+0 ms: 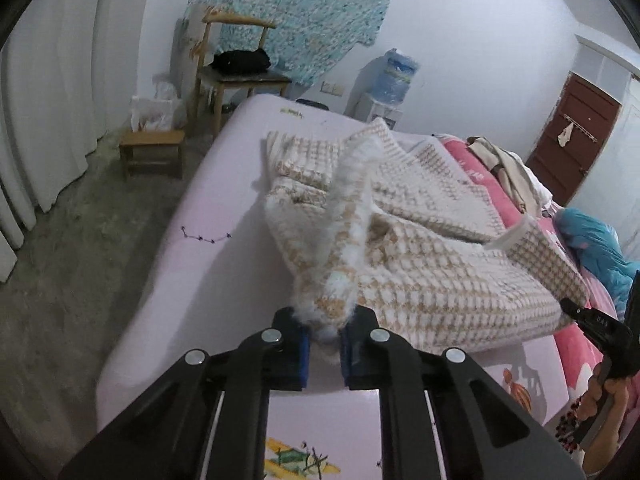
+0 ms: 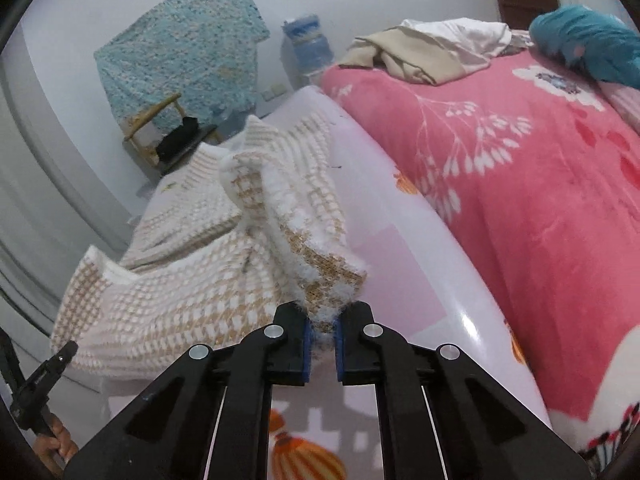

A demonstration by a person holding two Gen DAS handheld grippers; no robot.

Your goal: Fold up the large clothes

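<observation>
One bed (image 1: 168,264), pale lilac sheet with cartoon prints, fills most of the room; a concrete floor (image 1: 68,240) runs along its side. One pink floral blanket (image 2: 520,208) covers the far half of the bed, with one heap of cream and white clothes (image 2: 424,52) and one teal bundle (image 2: 592,44) on top of it. One large garment, a fluffy beige-and-white check sweater (image 1: 420,264), lies rumpled on the lilac half, partly doubled over itself. Two corners of it are pulled up off the sheet. Two hand-held grippers: the left hand-held gripper (image 1: 324,344) has its blue pads pinched tight on one fuzzy edge, the fabric rising in a ridge straight ahead of it; the right hand-held gripper (image 2: 322,346) is likewise clamped on another fuzzy corner. Each shows at the margin of the other's view, with a bit of the person's hand (image 1: 604,400) on its handle. Around: one patterned teal cloth (image 1: 296,16) pinned to the white wall, one wooden chair (image 1: 236,68) carrying a black bag (image 1: 240,60), one low wooden stool (image 1: 152,152), one water dispenser (image 1: 392,80), one brown door (image 1: 572,140), white curtains (image 1: 48,100). Nothing lies over the sweater.
</observation>
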